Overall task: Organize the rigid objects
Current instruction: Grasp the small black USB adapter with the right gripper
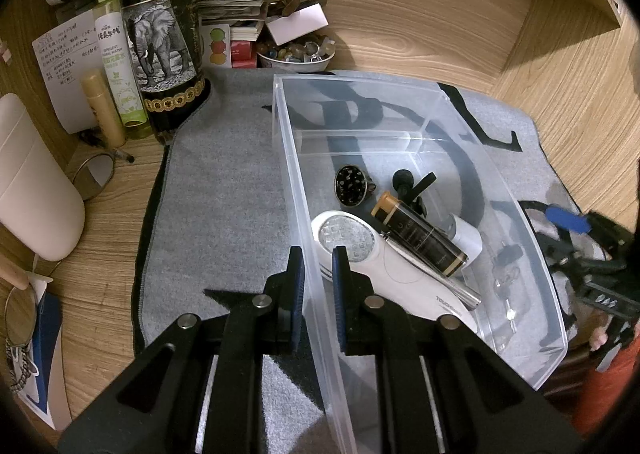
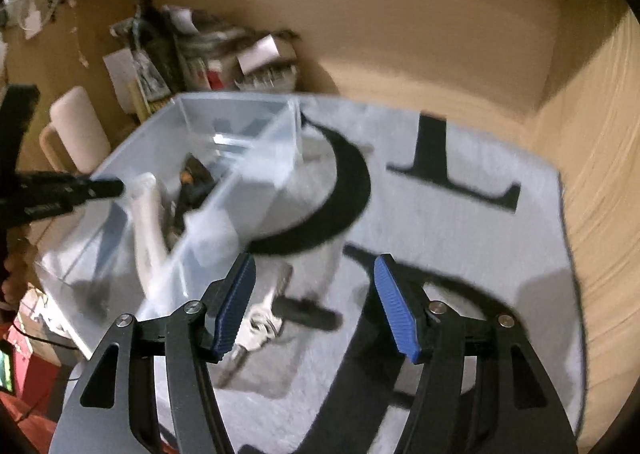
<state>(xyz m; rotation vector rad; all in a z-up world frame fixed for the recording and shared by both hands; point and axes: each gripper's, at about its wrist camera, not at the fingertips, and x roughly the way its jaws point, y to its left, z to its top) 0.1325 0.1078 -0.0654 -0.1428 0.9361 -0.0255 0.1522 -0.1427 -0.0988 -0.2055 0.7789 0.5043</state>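
Left gripper [image 1: 318, 254]: clamped on the near left wall of the clear plastic bin [image 1: 420, 94]; one blue pad is outside the wall, the other inside.
Right gripper [image 2: 314, 304]: jaws apart, nothing pressed between the pads; it hangs over the grey mat [image 2: 460, 234], just right of the bin. In the left wrist view it shows at the right edge, outside the bin's right wall.
Clear plastic bin: stands on the grey mat with big black letters, on a wooden desk [image 1: 440, 14]. It is open on top and a low clear divider crosses its far part.
Inside the bin: a white handheld device with a grid window [image 1: 360, 250], a dark cylinder with gold bands [image 1: 420, 238] lying across it, a thin silver pen-like stick [image 1: 436, 278], a round black grinder with metal rim [image 1: 351, 185], a small black clip-on microphone [image 1: 408, 184] and a white roll [image 1: 466, 236].
Outside the bin: a metal tool with a black handle [image 2: 276, 314] lies on the mat beside the bin's right wall, below the right gripper's left pad; this view is blurred, so I cannot tell exactly what it is.
Left of the mat: a dark bottle with an elephant label [image 1: 160, 34], a green spray bottle [image 1: 116, 50], a white container [image 1: 32, 190].
Behind the bin: a bowl of beads [image 1: 296, 52], stacked papers.
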